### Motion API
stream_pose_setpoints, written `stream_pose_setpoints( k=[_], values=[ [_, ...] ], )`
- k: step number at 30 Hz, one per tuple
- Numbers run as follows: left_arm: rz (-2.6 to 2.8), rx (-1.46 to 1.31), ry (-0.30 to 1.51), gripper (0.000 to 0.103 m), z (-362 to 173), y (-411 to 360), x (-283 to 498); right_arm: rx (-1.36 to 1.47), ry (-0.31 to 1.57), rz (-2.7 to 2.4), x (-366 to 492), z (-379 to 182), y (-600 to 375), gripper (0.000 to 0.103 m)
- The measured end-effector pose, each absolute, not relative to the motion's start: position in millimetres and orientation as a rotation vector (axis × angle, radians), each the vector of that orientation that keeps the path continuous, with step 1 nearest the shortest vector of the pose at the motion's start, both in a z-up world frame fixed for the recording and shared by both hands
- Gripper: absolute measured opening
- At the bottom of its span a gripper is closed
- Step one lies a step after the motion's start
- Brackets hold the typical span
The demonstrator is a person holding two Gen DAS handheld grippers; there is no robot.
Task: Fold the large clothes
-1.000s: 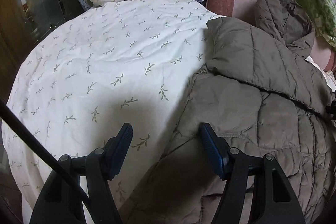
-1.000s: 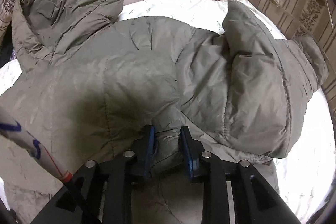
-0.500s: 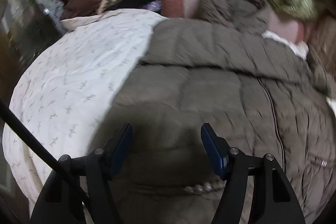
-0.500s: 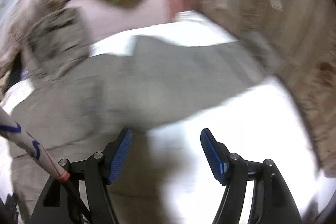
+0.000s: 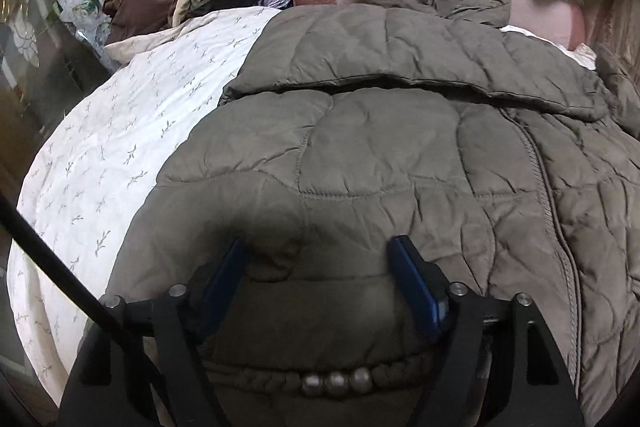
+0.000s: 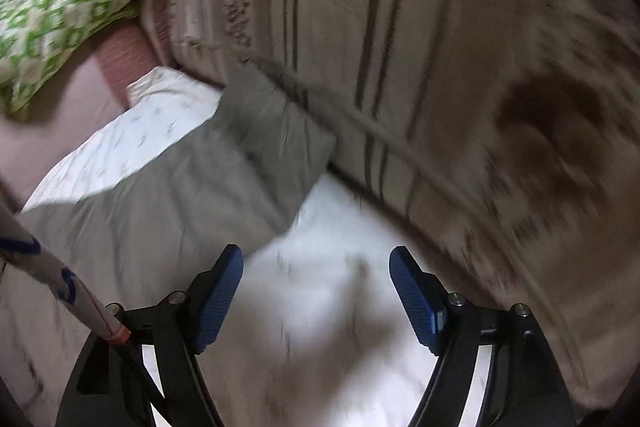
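Broadly spread quilted olive jacket (image 5: 400, 155), sleeve folded across, both hand-held grippers opening, empty.

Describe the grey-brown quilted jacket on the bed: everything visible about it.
The quilted jacket is a puffy, olive-brown padded garment with stitched panels, a zipper running down its front and a hood bunched at the far end. It lies spread and wrinkled on the white leaf-print bedcover, one part folded across its upper body. The left claw, its jaws opening, straddles a puffed fold near the hem, above a braided cord with metal beads. In the right wrist view a sleeve end lies flat beside the right claw, untouched.
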State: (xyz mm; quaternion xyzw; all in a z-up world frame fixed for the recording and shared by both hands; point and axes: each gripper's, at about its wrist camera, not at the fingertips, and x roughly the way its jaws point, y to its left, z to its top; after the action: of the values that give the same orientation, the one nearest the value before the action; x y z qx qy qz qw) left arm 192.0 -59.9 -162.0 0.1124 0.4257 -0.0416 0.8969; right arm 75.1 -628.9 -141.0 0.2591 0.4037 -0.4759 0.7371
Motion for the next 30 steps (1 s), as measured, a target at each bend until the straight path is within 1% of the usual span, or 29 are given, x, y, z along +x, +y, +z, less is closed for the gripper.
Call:
stream_pose_setpoints(
  k=[5,6,7,8,9,11,14,19,22,26,30],
  values=[
    [-0.074,0.239,0.888,0.078,-166,-64,199,0.539,0.925,-1.109,96,-156,-664,0.081],
    [-0.074,0.240,0.889,0.079,-166,-64,200,0.546,0.925,-1.107,97,-158,-666,0.080],
    [-0.073,0.241,0.889,0.079,-166,-64,200,0.557,0.925,-1.094,100,-159,-668,0.058],
    [-0.073,0.241,0.889,0.079,-166,-64,200,0.569,0.929,-1.073,102,-160,-668,0.020],
    [-0.074,0.241,0.889,0.079,-166,-64,200,0.600,0.946,-1.037,105,-159,-668,0.019],
    [-0.074,0.241,0.890,0.079,-166,-64,201,0.566,0.927,-1.049,108,-140,-659,0.016],
    [-0.074,0.242,0.890,0.079,-166,-64,200,0.506,0.893,-1.037,111,-101,-640,0.015],
    [-0.091,0.208,0.917,0.078,-160,-57,199,0.395,0.772,-0.960,120,3,-579,0.015],
    [-0.101,0.119,0.936,0.078,-142,-36,198,0.328,0.704,-0.848,141,67,-515,0.015],
    [-0.010,0.042,0.852,0.078,-107,7,199,0.255,0.662,-0.679,172,119,-420,0.014],
    [0.145,0.010,0.748,0.078,-81,57,202,0.203,0.676,-0.506,219,134,-324,0.014]
  ],
)
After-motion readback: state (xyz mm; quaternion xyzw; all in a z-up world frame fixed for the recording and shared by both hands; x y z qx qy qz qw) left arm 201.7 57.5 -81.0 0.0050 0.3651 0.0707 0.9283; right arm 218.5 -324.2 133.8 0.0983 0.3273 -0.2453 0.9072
